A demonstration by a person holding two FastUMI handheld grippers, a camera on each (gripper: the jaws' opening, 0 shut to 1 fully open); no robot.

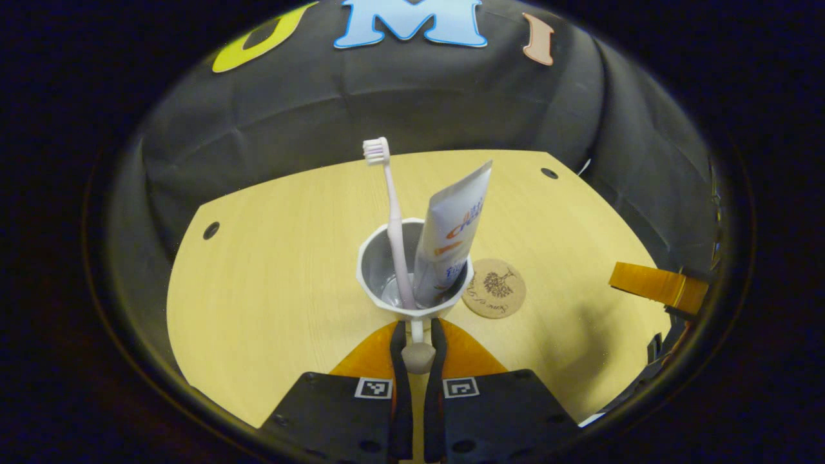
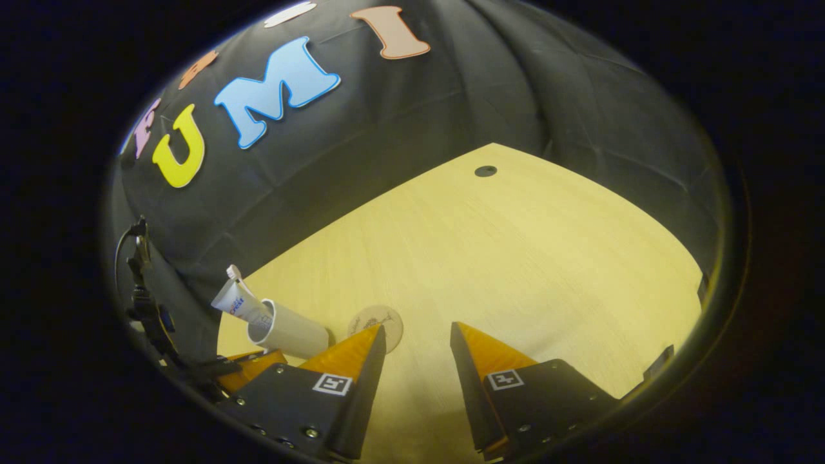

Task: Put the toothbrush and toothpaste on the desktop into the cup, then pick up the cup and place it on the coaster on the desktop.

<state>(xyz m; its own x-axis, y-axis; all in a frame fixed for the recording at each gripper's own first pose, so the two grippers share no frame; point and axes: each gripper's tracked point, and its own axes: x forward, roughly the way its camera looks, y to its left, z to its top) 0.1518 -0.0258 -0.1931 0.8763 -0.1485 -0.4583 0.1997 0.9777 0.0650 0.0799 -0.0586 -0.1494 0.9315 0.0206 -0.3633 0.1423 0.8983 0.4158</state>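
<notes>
cup [image 1: 412, 277]: we are seeing it in the middle of the left gripper view, on the desktop [image 1: 277, 258], just to the left of the coaster [image 1: 494, 288]; in the right gripper view it is sitting at the lower left [image 2: 290, 332].
toothbrush [image 1: 392, 219]: it is standing in the cup, bristles up, leaning on the near side.
toothpaste [image 1: 454, 232]: it is standing in the cup too, its flat end sticking up toward the upper right.
left gripper [image 1: 417, 338]: its two fingers are pressing close together on the small handle at the near side of the cup; we are holding the cup by that handle.
right gripper [image 2: 417, 345]: its fingers are standing wide apart with nothing between them, over the desktop at the bottom of the right gripper view; the coaster [image 2: 377, 322] is peeking out just beside its left finger.
how the cup is going to feel: we are guessing it is light, hard plastic; the tall brush and tube are making it top-heavy, so tipping it could spill them.
where to hold: we are thinking the handle is a thin spot, so the cup could swing; keeping it upright is looking wise.
what is left: both things are in; the cup is not yet on the coaster.
</notes>
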